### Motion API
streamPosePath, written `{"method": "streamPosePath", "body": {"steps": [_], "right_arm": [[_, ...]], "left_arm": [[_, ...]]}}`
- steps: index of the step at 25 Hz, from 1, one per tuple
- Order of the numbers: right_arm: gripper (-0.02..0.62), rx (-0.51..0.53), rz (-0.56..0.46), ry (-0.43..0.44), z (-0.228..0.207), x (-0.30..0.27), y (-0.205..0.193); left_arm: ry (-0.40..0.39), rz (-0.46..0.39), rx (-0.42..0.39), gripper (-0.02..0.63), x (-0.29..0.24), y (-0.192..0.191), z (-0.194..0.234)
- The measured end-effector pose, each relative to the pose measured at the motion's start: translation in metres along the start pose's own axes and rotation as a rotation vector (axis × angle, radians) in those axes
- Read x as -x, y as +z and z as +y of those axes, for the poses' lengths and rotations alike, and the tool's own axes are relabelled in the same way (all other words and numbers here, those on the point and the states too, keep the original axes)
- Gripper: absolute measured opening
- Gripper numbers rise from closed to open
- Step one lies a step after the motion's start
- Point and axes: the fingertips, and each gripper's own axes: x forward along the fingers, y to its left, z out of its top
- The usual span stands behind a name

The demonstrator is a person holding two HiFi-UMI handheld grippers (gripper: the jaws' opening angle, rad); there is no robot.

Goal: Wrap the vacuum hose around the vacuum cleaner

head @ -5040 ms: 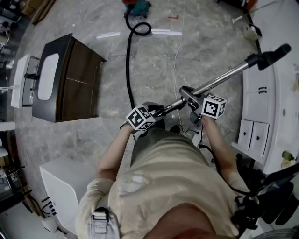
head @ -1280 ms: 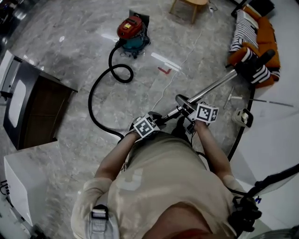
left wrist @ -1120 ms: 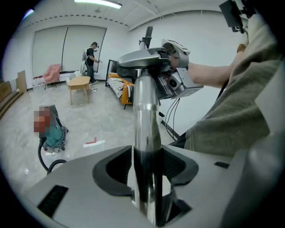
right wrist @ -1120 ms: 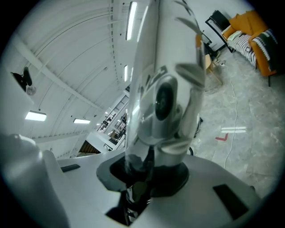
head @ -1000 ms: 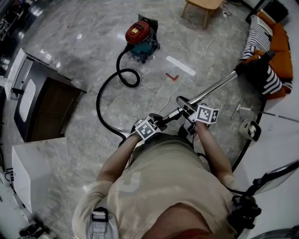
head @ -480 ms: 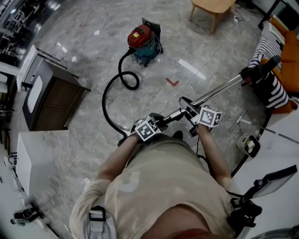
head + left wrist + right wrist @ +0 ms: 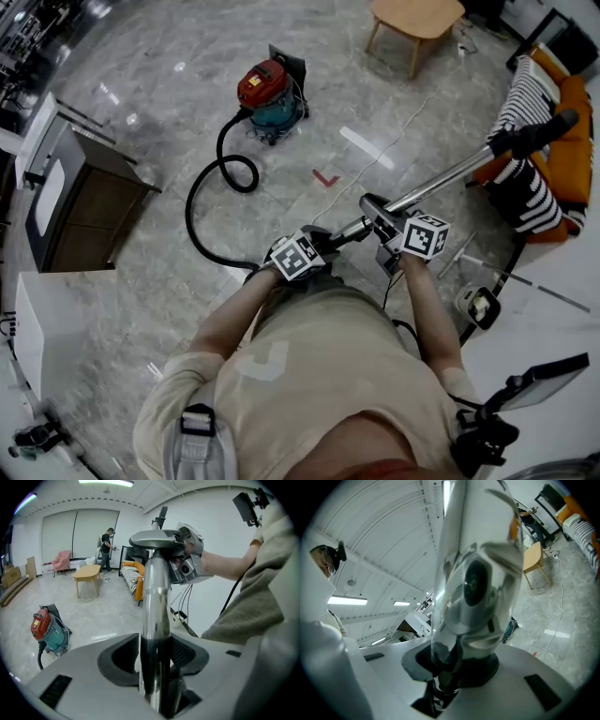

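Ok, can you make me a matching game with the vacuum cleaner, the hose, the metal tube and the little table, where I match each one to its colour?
Things:
1. vacuum cleaner
2. hose
3. metal tube
4. little table

Colours:
A. black
B. shiny silver
C. red and teal
D. light wood

Right pairs: 1-C, 2-A, 3-B, 4-D
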Motion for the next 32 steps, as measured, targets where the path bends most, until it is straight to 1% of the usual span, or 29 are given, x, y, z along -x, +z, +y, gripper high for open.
{"method": "streamPosePath", "body": {"steps": [3,7,9,12,15,19,22,25,29,32], "right_arm": [[0.081,0.026,0.026,-0.002,-0.009,-0.011,0.021],[0.081,0.039,0.095,-0.004,-0.038,-0.048,0.063],[0.081,0.054,0.136,0.002,-0.044,-0.064,0.076],[0.081,0.093,0.210,0.033,-0.045,-0.084,0.090],[0.081,0.141,0.266,0.068,-0.046,-0.107,0.111],[0.081,0.191,0.317,0.133,-0.047,-0.124,0.135],[0.081,0.206,0.346,0.172,-0.058,-0.137,0.151],[0.081,0.204,0.361,0.200,-0.080,-0.139,0.174],[0.081,0.175,0.366,0.261,-0.116,-0.138,0.206],[0.081,0.159,0.378,0.322,-0.139,-0.134,0.229]], "left_arm": [[-0.021,-0.036,-0.001,0.192,-0.007,0.017,0.020],[-0.061,-0.093,0.051,0.192,-0.017,0.046,0.070],[-0.074,-0.117,0.067,0.192,-0.019,0.054,0.086],[-0.084,-0.152,0.084,0.192,-0.023,0.066,0.101],[-0.085,-0.176,0.121,0.192,-0.021,0.080,0.126],[-0.069,-0.207,0.135,0.190,-0.022,0.102,0.149],[-0.038,-0.195,0.139,0.190,-0.027,0.115,0.169],[-0.003,-0.184,0.149,0.190,-0.041,0.136,0.188],[0.031,-0.177,0.199,0.192,-0.065,0.166,0.212],[0.105,-0.150,0.225,0.192,-0.081,0.189,0.226]]}}
